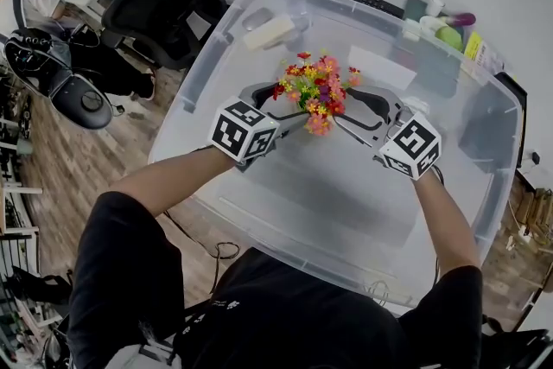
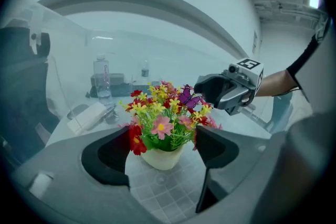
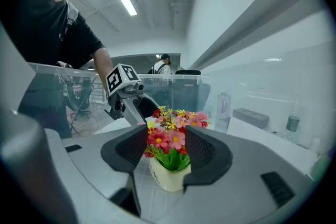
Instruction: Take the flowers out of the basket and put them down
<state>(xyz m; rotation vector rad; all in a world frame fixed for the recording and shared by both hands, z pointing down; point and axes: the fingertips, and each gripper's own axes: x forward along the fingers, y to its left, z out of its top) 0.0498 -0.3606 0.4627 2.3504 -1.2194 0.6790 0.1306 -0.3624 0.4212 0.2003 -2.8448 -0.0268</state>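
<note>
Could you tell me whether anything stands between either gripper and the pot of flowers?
Nothing visible does. The flower pot already stands between the open jaws of the left gripper and of the right gripper; only the clear bin's wall rises around it.

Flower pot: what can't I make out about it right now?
- Right gripper view: print on the pot is too small to read; its right side is behind a jaw.
- Head view: the flowers cover the pot entirely.
- Left gripper view: leaves hide the pot's rim.
</note>
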